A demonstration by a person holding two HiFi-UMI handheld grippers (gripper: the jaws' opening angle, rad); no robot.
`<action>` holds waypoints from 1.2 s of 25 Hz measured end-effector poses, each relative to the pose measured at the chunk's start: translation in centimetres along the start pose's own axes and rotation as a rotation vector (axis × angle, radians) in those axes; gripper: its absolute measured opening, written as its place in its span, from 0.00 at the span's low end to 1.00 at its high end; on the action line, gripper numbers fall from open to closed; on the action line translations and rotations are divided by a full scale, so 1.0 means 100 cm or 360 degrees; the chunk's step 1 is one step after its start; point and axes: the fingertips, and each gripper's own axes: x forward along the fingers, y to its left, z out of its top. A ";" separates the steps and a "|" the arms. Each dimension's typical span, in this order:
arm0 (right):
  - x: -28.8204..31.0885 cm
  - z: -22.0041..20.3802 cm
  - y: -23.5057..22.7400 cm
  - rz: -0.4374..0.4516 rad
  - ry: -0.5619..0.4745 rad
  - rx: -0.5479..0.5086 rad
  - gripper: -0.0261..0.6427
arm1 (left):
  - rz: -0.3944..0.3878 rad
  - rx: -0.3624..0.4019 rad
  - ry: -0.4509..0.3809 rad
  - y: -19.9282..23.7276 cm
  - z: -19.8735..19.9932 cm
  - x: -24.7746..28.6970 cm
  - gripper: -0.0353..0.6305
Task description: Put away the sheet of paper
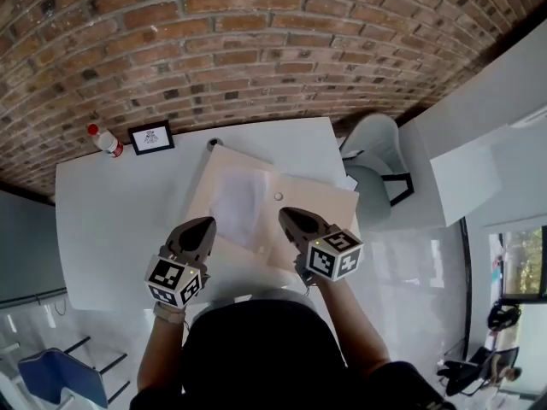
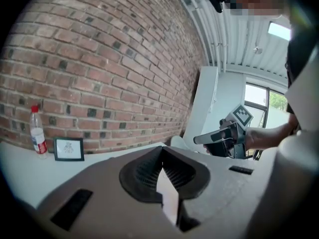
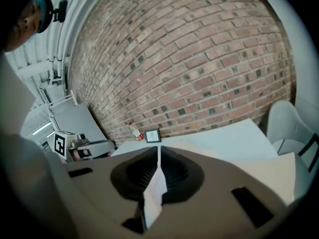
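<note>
A white sheet of paper (image 1: 239,203) lies over a tan board (image 1: 320,199) on the white table (image 1: 111,220). My left gripper (image 1: 207,223) is at the sheet's near left edge and my right gripper (image 1: 285,214) at its near right edge. In the left gripper view the left gripper (image 2: 162,166) is shut, with a strip of the white paper (image 2: 168,195) pinched between its jaws. The right gripper (image 3: 158,156) is likewise shut on the paper (image 3: 155,193). Each gripper shows in the other's view, the right gripper (image 2: 219,136) and the left gripper (image 3: 89,146).
A plastic bottle (image 1: 106,140) with a red cap and a small black picture frame (image 1: 151,137) stand at the table's far left, against the brick wall. A white chair (image 1: 376,156) is at the table's right end. White panels stand further right.
</note>
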 end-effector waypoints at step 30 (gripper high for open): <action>-0.111 0.083 0.061 -0.0157 -0.0507 -0.0585 0.06 | -0.0133 0.0392 -0.0407 -0.071 0.125 -0.032 0.06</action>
